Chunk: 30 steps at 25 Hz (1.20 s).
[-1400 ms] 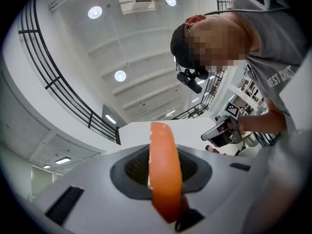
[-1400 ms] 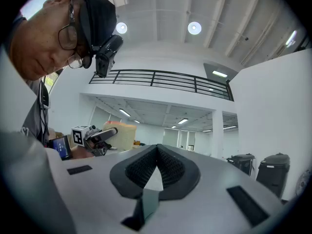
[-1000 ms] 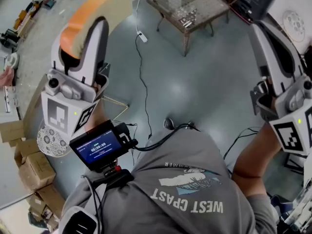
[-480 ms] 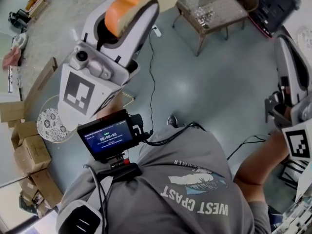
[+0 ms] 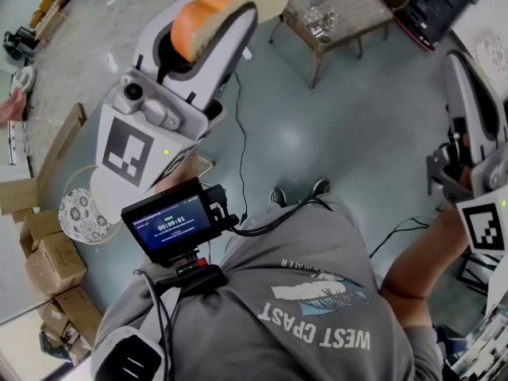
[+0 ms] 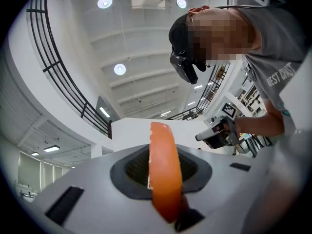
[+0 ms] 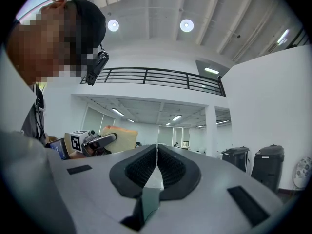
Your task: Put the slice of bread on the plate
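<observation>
A slice of bread (image 5: 230, 2) with an orange-brown crust stands edge-on between the pads of my left gripper (image 5: 218, 18), which is raised high and close to the head camera. In the left gripper view the bread (image 6: 165, 174) fills the gap between the jaws. My right gripper (image 5: 468, 94) is held up at the right, shut, with nothing between its pads (image 7: 157, 165). A patterned plate (image 5: 78, 214) lies on a small round table far below at the left. The right gripper view shows the bread (image 7: 119, 136) from the side.
A wicker table (image 5: 333, 10) stands on the grey floor at the top. Cardboard boxes (image 5: 48, 260) are stacked at the lower left. A cable (image 5: 240, 145) runs across the floor. A small screen (image 5: 167, 227) hangs at the person's chest.
My left gripper with the bread has risen and come closer to the head camera, shifting right in the view. The right gripper has drifted toward the right edge.
</observation>
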Available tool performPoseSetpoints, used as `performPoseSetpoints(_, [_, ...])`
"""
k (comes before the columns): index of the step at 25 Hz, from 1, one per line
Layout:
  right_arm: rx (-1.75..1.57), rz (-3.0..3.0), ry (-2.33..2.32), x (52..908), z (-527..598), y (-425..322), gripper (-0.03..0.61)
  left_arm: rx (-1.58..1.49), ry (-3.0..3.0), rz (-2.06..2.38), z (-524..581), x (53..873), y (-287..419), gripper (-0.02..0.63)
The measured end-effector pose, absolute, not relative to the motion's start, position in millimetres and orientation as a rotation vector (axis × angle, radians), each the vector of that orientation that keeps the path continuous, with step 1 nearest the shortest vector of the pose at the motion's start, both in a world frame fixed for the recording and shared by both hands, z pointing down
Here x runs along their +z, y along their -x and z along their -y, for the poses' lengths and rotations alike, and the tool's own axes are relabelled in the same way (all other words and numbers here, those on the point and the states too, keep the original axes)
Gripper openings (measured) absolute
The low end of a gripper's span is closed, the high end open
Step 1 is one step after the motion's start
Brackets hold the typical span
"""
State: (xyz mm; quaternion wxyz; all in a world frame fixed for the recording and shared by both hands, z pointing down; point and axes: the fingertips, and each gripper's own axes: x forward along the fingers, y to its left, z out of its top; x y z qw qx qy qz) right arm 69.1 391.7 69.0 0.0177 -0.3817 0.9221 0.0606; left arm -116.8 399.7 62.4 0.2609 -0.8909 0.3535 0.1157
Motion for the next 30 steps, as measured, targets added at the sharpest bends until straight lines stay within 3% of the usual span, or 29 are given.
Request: performPoseSetpoints(30, [0.168,-2.918,1.053,75,-366,-48,0.009,0.239,2.380,-1.031,-386,68,123,0.094])
